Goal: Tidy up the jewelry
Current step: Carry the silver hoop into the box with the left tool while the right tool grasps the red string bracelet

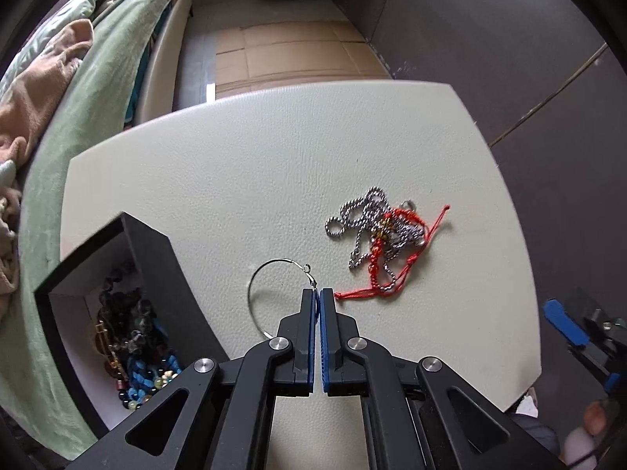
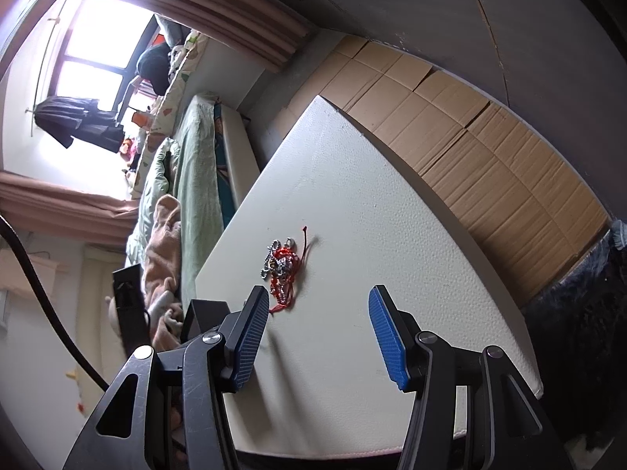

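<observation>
In the left wrist view my left gripper (image 1: pixel 317 291) is shut on a thin silver hoop earring (image 1: pixel 254 286), pinched near its clasp just above the white table (image 1: pixel 243 164). A black jewelry box (image 1: pixel 164 274) at the left holds several beaded pieces (image 1: pixel 137 352). A silver chain (image 1: pixel 360 215) tangled with a red cord bracelet (image 1: pixel 392 270) lies to the right of the fingertips. My right gripper (image 2: pixel 319 301) is open and empty above the table's near part; the tangle (image 2: pixel 282 266) lies just beyond its left finger (image 2: pixel 250 329). The right gripper also shows at the left wrist view's right edge (image 1: pixel 576 333).
A bed with green bedding (image 1: pixel 78 117) and a peach cloth (image 1: pixel 35 90) runs along the table's left side. Flattened cardboard (image 2: pixel 490 149) covers the floor beyond the table. A dark wall (image 1: pixel 490 39) stands to the right.
</observation>
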`<state>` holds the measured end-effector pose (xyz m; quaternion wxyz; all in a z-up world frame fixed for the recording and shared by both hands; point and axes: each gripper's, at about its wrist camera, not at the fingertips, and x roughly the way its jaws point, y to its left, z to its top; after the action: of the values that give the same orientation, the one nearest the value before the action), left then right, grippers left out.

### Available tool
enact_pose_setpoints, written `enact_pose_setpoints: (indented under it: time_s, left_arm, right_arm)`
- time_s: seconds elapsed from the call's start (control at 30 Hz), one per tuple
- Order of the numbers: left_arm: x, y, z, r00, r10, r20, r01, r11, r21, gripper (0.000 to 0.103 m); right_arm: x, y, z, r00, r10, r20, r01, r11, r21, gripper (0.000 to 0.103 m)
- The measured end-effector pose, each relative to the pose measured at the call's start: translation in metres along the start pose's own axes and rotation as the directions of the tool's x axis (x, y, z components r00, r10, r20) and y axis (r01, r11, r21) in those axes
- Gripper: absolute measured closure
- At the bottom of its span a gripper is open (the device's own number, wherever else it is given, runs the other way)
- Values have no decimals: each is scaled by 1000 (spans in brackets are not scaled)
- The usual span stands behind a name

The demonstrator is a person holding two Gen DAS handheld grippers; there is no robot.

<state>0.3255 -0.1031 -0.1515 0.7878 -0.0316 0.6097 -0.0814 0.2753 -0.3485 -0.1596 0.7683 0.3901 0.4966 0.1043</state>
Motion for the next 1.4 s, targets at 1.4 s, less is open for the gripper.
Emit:
enact_pose_setpoints:
  time_s: [1.4]
  left_arm:
    - [-111, 98, -24, 940, -237, 245, 257, 965, -52, 101]
  right_arm:
    - [121, 83, -9, 924, -383, -9, 368, 893, -257, 86]
